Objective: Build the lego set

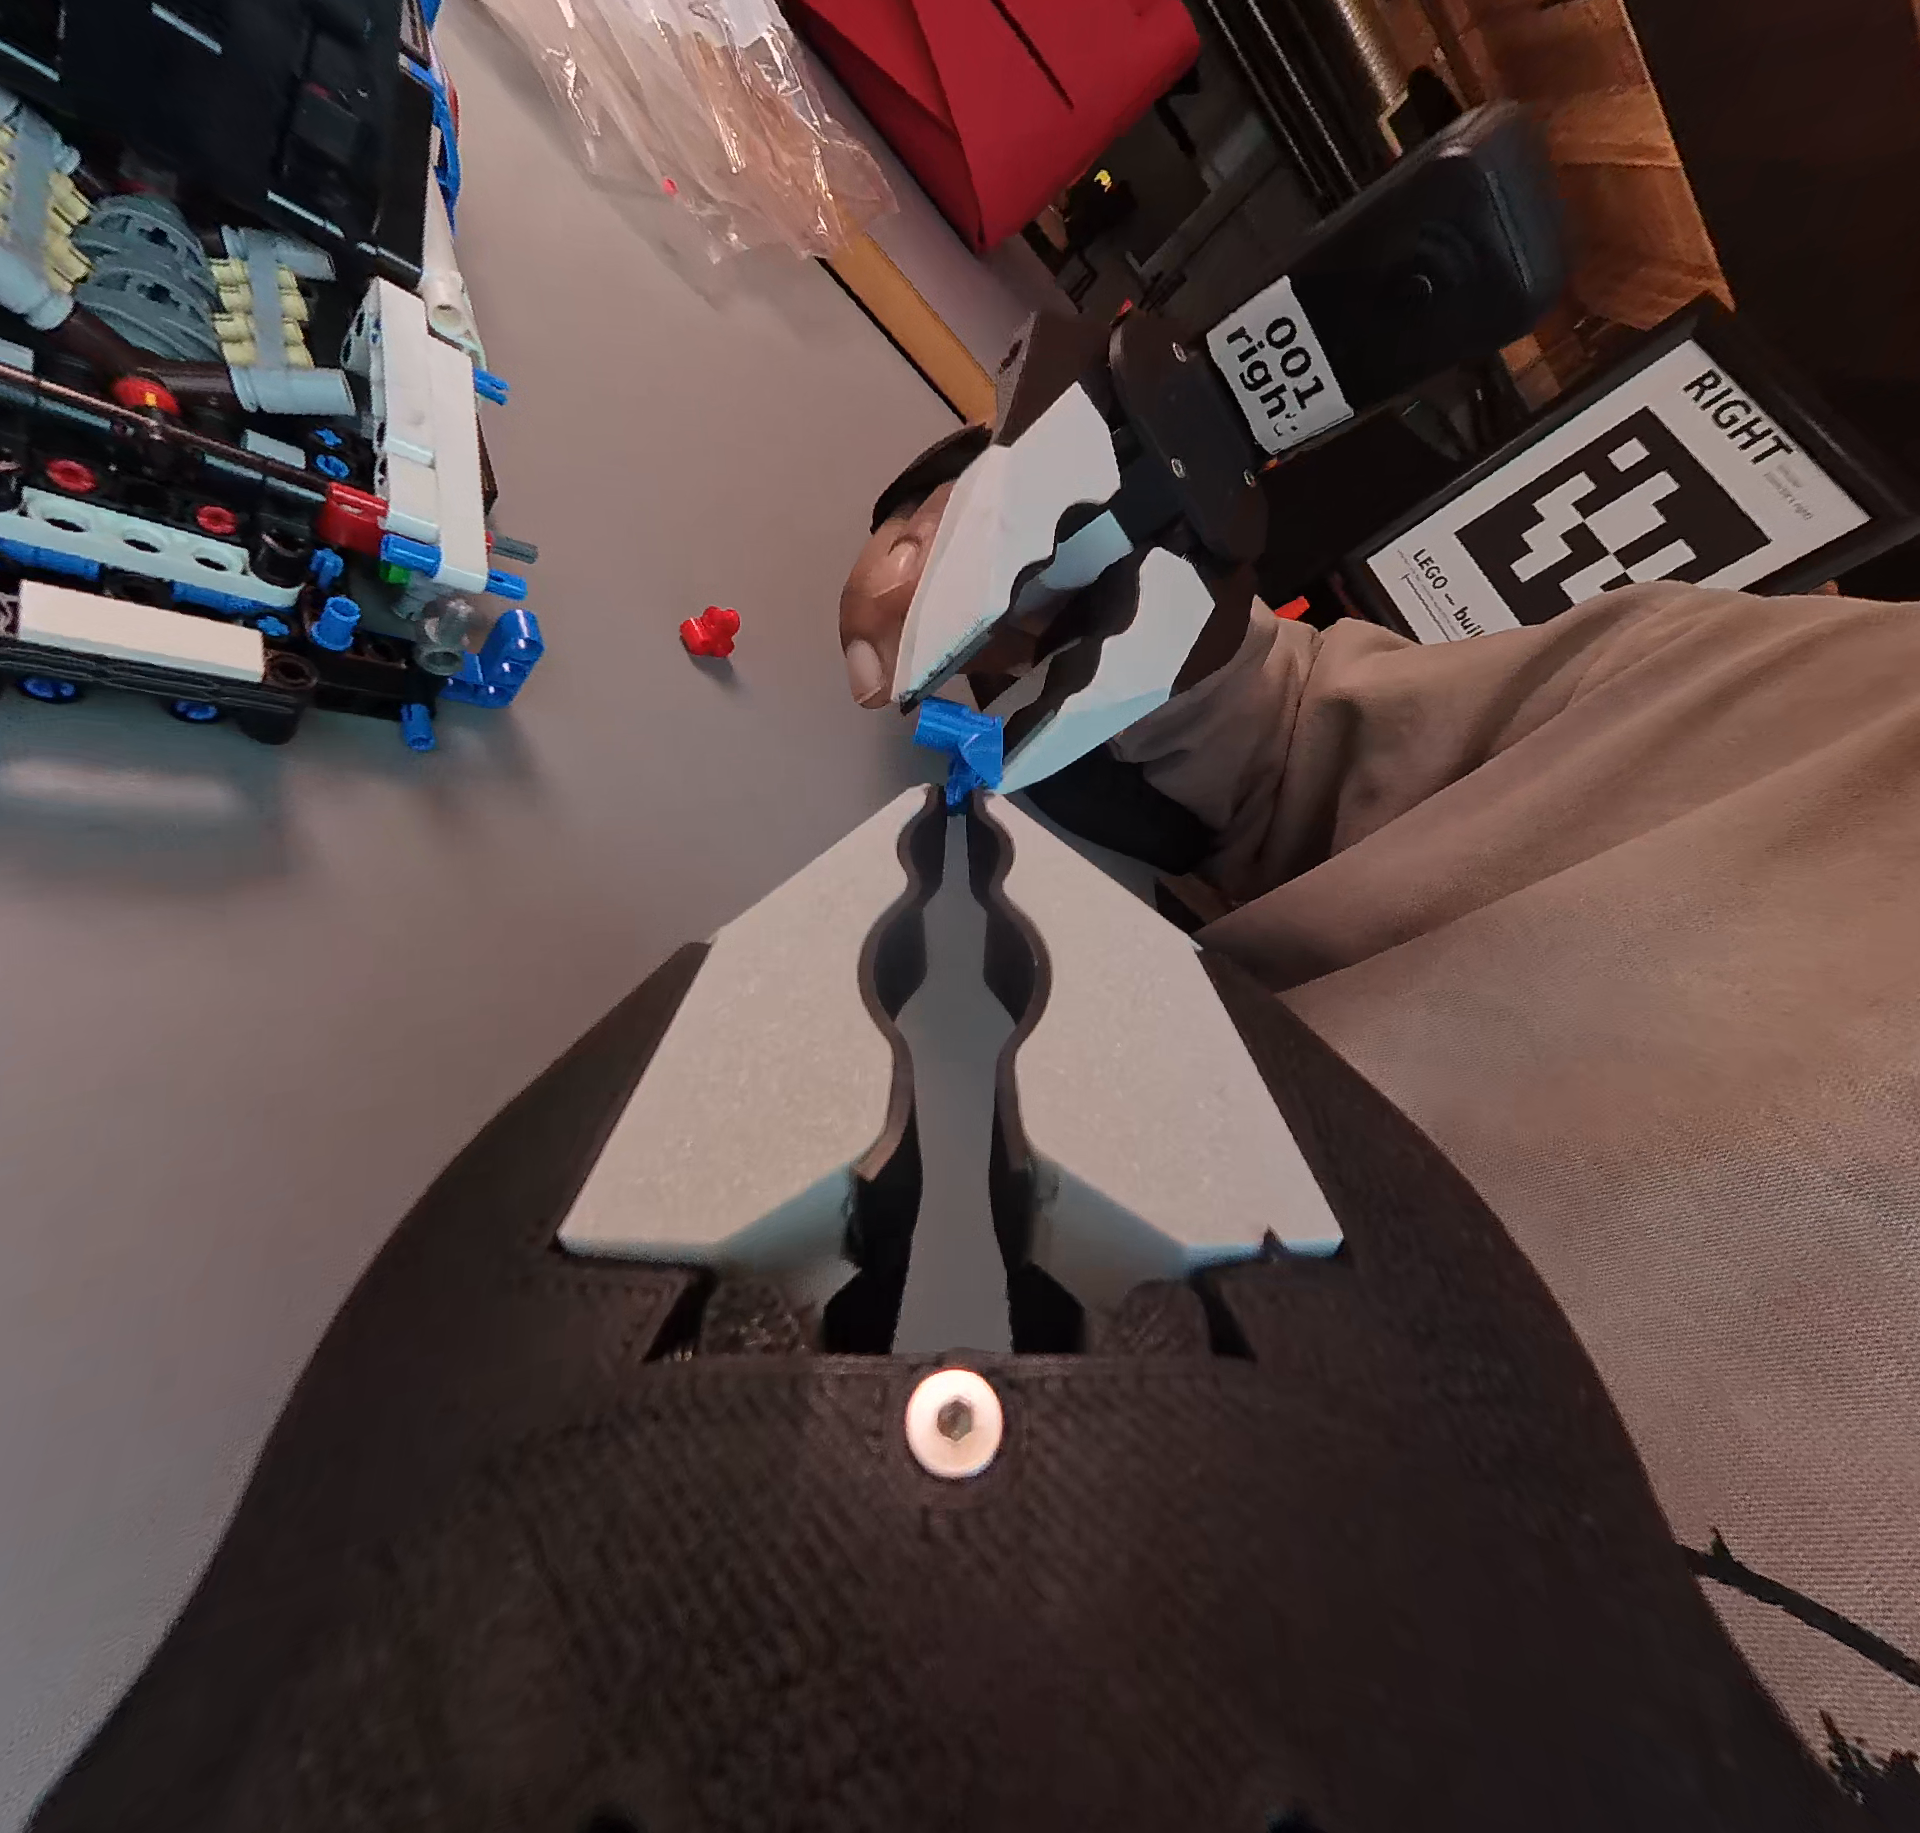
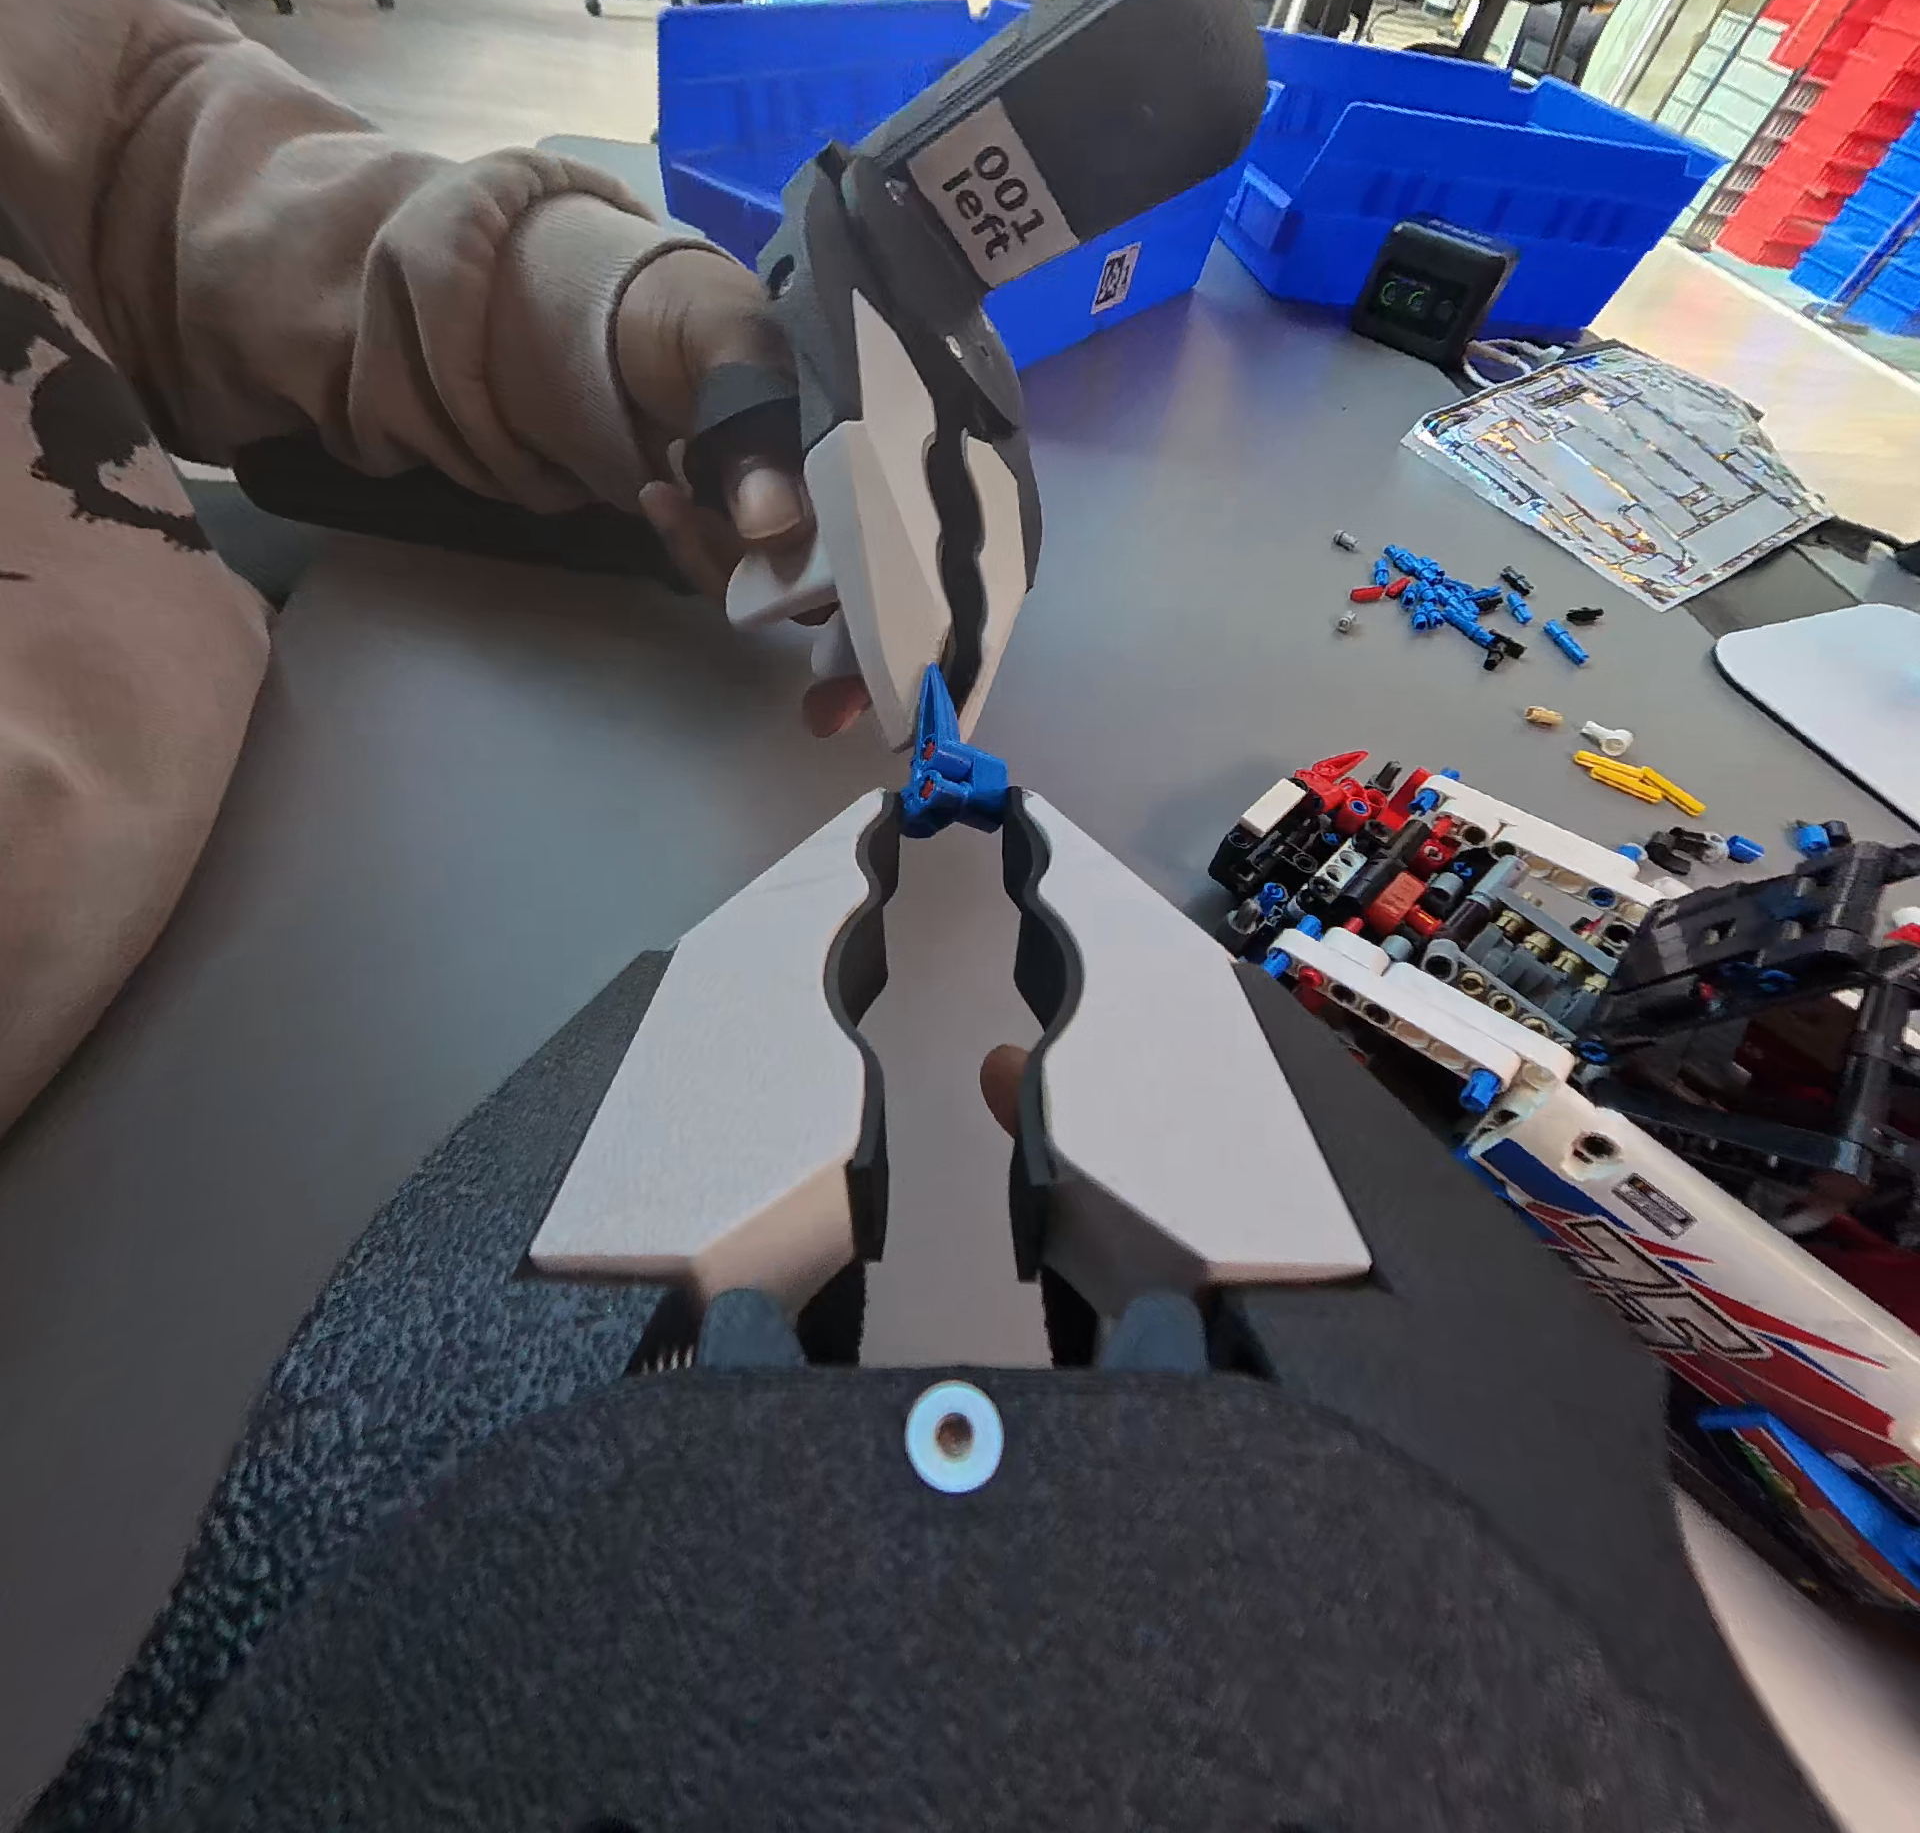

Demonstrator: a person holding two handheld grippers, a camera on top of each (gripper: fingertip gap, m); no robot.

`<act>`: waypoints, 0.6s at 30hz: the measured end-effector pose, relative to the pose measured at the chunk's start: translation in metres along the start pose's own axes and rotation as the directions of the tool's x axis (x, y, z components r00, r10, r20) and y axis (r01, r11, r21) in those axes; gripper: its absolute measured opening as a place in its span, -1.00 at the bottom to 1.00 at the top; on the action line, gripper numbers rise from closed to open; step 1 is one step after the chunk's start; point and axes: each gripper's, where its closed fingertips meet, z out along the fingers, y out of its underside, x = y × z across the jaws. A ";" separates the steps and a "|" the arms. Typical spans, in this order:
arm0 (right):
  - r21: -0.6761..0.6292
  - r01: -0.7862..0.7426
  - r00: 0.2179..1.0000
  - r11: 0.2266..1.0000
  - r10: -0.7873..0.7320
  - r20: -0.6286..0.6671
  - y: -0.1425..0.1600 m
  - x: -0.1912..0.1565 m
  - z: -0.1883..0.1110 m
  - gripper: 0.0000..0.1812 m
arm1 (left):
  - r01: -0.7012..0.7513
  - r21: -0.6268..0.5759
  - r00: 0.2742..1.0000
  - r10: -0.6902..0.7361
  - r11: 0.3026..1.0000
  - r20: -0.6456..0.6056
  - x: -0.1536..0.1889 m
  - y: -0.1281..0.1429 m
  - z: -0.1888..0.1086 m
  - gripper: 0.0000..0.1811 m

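My left gripper (image 1: 956, 796) is shut on the thin end of a small blue pin piece (image 2: 935, 708). My right gripper (image 2: 951, 809) is shut on a blue connector (image 2: 951, 786). The two blue parts meet tip to tip above the grey table (image 1: 623, 433). The right gripper shows in the left wrist view (image 1: 961, 734), gripping the connector (image 1: 951, 723). The left gripper shows in the right wrist view (image 2: 930, 718), coming down from above. The partly built Lego car (image 1: 260, 433) stands on the table, also in the right wrist view (image 2: 1507, 952).
A loose red piece (image 1: 710, 630) lies between the car and the grippers. A pile of small pins (image 2: 1455, 594), yellow pieces (image 2: 1636, 781), a foil sheet (image 2: 1610, 474), blue bins (image 2: 1455, 173) and a white tray (image 2: 1839, 682) lie beyond. Plastic bags (image 1: 675, 100) and a red box (image 1: 987, 48) sit behind the car. My left and right fingertips are right by each other.
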 end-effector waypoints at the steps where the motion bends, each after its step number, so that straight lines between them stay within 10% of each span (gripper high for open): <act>1: -0.011 0.024 1.000 1.000 -0.024 0.008 0.002 -0.003 0.001 -0.81 | 0.020 0.004 1.000 -0.020 1.000 -0.013 0.001 0.000 0.000 -0.99; 7: -0.033 0.078 0.996 0.996 -0.079 -0.029 0.003 -0.003 0.005 -0.82 | 0.040 0.005 0.999 -0.039 0.999 -0.004 -0.001 0.000 -0.001 -0.98; 18: 0.121 -0.504 0.864 0.855 0.499 0.067 -0.011 0.016 0.006 -0.82 | -0.355 0.062 0.909 0.329 0.933 0.256 0.001 -0.026 -0.008 -0.98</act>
